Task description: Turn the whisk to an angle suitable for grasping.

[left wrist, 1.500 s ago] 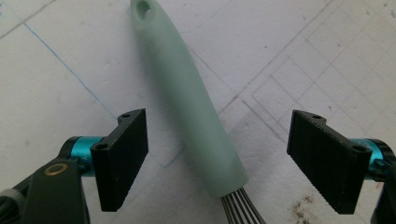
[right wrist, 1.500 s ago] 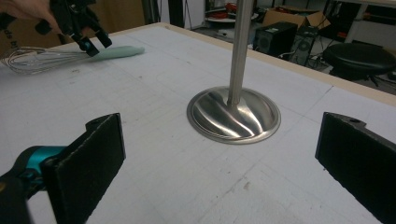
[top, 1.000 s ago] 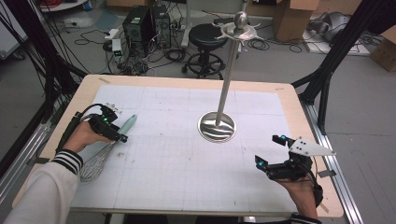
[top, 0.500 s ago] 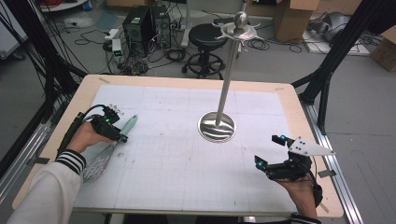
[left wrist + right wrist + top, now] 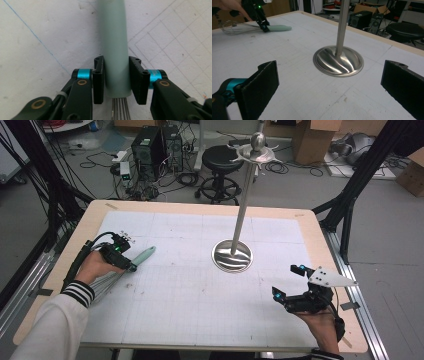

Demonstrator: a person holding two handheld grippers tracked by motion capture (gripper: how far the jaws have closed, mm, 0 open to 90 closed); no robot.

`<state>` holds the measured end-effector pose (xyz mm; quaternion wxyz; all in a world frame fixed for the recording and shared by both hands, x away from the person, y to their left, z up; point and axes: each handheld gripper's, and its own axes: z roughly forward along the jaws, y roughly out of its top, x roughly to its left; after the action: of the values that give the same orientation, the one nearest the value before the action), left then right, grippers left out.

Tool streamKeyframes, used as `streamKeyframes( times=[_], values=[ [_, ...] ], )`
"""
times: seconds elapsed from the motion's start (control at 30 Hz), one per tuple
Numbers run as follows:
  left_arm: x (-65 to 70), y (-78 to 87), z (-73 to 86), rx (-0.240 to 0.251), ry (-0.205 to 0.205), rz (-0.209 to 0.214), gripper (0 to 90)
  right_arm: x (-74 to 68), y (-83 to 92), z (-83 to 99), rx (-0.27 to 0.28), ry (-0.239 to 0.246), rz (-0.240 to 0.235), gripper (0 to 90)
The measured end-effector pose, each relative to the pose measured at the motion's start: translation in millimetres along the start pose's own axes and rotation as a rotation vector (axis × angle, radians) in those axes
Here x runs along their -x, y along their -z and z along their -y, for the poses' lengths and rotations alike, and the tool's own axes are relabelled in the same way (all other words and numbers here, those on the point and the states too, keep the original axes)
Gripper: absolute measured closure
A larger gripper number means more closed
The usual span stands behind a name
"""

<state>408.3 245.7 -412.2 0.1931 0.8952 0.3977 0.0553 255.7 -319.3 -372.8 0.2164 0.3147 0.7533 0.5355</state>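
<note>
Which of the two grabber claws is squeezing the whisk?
The left gripper, on the table's left side. Its pads press both sides of the whisk on its pale green handle. The right gripper stands wide open near the metal stand, holding nothing.

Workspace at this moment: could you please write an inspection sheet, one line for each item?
Surface: wooden table covered by a white gridded sheet, with small dark marks.
Job's things: whisk lies flat at the left side, pale green handle toward the centre, wires toward the person.
Clutter: tall steel stand with a round base, mid-table, apart from both claws.
Grippers: left claw has just been closing and is shut on the whisk handle near the wires; right claw is open, nothing between its jaws, near the front right corner.
Cables: one black cable trails from the left claw; many lie on the floor behind.
Surroundings: black stool, computer tower, cardboard boxes.
</note>
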Motion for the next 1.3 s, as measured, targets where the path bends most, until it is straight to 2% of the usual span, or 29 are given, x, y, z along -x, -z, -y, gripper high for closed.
streamKeyframes(
  times=[0.03, 0.3, 0.57, 0.77, 0.9, 1.13, 1.3],
  values=[
    [1.5, -0.1, 0.0, 0.004, -0.019, -0.004, 69.1, 0.0, -0.1, -0.1, 0.0, 0.0, 0.0, 0.5],
    [8.6, 1.8, 0.8, 0.02, -0.076, 0.015, 69.3, -0.7, -0.9, -0.2, -0.003, -0.001, -0.002, 0.5],
    [13.1, 15.9, 2.3, 0.087, -0.134, 0.038, 69.3, -0.6, -1.0, -0.5, -0.003, 0.001, -0.005, 0.5],
    [17.6, 27.7, 0.0, 0.134, -0.153, 0.059, 69.3, -1.1, -1.1, -0.9, -0.004, 0.001, -0.007, 0.5],
    [21.6, 36.6, -2.9, 0.157, -0.183, 0.07, 69.3, -0.6, -2.5, -0.5, -0.008, 0.003, -0.01, 0.5],
    [27.4, 47.8, -3.0, 0.219, -0.2, 0.099, 69.3, -0.6, -1.8, 0.0, -0.008, 0.003, -0.01, 0.5],
    [29.1, 58.8, -1.3, 0.251, -0.239, 0.123, 69.3, -1.1, -3.8, -0.9, -0.011, 0.006, -0.013, 0.5]
  ],
)
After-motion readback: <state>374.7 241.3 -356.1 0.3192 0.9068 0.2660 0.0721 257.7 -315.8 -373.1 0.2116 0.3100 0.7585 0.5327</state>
